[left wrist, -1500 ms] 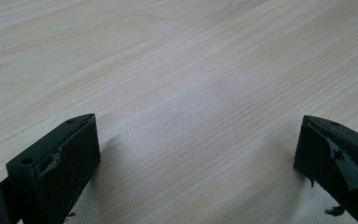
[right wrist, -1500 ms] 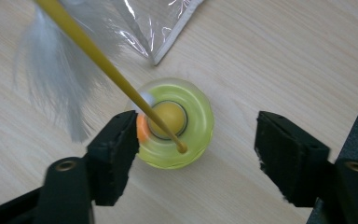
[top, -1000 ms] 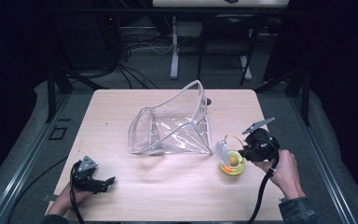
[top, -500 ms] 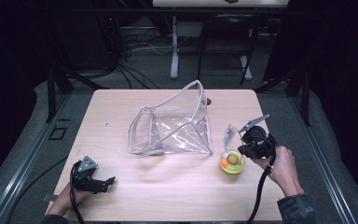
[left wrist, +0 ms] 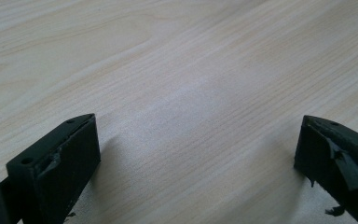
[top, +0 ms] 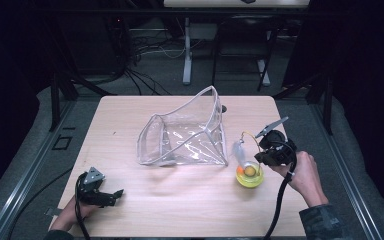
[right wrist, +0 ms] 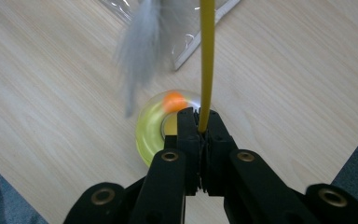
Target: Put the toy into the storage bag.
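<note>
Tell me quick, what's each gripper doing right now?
Left gripper: jaws open, holding nothing.
Right gripper: jaws shut on the thin yellow stick of a feather toy.

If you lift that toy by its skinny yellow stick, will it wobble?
Probably yes. The right gripper pinches only the thin yellow stick, which looks bendy, so the feather would likely sway. The round yellow base holds small balls and looks heavier than the stick, so it may swing. On the table its rounded shape might rock or roll.
</note>
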Action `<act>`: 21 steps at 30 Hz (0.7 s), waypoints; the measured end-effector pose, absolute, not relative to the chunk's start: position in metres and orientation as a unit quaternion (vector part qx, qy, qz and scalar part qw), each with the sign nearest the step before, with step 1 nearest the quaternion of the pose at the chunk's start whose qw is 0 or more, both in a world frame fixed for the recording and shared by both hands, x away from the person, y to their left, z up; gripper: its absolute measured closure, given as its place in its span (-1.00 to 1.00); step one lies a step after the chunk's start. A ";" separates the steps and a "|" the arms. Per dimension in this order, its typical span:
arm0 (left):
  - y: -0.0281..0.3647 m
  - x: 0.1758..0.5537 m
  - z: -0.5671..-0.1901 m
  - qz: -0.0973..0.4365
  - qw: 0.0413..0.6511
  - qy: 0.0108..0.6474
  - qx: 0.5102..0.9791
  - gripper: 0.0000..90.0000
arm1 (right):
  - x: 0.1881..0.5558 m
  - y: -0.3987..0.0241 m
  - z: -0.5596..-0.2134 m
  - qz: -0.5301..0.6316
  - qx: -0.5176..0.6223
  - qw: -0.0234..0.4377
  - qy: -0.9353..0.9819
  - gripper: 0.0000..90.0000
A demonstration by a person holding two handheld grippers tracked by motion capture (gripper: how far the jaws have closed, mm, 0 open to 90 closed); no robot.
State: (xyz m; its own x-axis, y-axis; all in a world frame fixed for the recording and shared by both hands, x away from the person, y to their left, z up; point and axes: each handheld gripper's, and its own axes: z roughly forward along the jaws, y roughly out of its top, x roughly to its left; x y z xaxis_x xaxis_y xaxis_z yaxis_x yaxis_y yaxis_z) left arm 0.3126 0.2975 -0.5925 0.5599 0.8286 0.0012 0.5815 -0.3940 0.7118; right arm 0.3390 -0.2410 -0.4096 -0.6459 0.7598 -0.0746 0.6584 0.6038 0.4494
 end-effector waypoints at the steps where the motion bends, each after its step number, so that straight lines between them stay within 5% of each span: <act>1: 0.297 0.313 -0.593 0.182 0.340 0.432 0.815 -1.00 | 0.340 -0.241 -0.409 0.197 0.397 0.131 0.887 0.95; 21: 0.298 0.313 -0.592 0.182 0.340 0.432 0.815 -1.00 | 0.354 -0.238 -0.395 0.179 0.392 0.106 0.896 0.95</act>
State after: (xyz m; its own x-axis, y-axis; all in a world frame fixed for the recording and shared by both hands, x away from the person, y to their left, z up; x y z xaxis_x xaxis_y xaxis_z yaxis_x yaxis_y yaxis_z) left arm 0.3127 0.2976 -0.5925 0.5613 0.8276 0.0024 0.5802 -0.3956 0.7120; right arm 0.3541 -0.2378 -0.3950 -0.6697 0.7410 -0.0488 0.6651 0.6278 0.4044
